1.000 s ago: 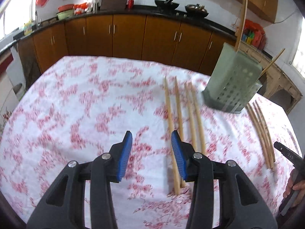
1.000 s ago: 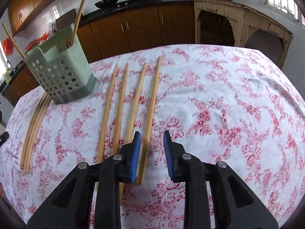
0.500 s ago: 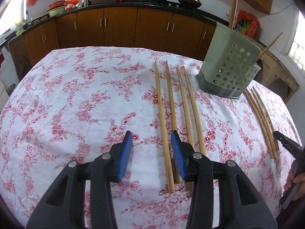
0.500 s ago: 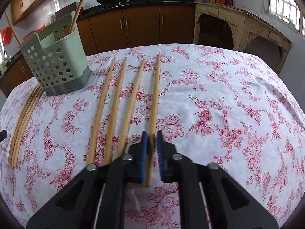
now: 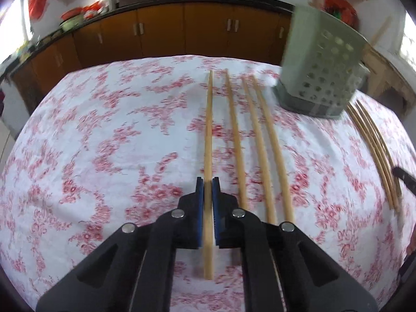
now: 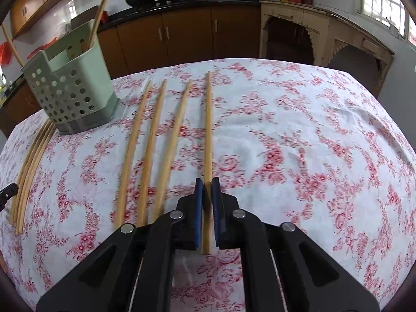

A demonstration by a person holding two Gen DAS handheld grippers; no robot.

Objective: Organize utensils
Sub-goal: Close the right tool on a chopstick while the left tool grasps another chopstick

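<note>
The left gripper (image 5: 208, 182) is clamped narrowly on the leftmost chopstick (image 5: 208, 130) of a row of four, gripping near its close end; the stick runs straight ahead toward the far edge of the bench (image 5: 104, 156). In the right wrist view, the right gripper (image 6: 207, 182) likewise pinches the rightmost chopstick (image 6: 208, 130) near its close end. The other three chopsticks (image 6: 153, 143) lie just beside it on the floral cloth. A perforated green holder (image 6: 70, 91) stands by the far edge, with a loose bundle of sticks (image 6: 31, 166) beside it.
</note>
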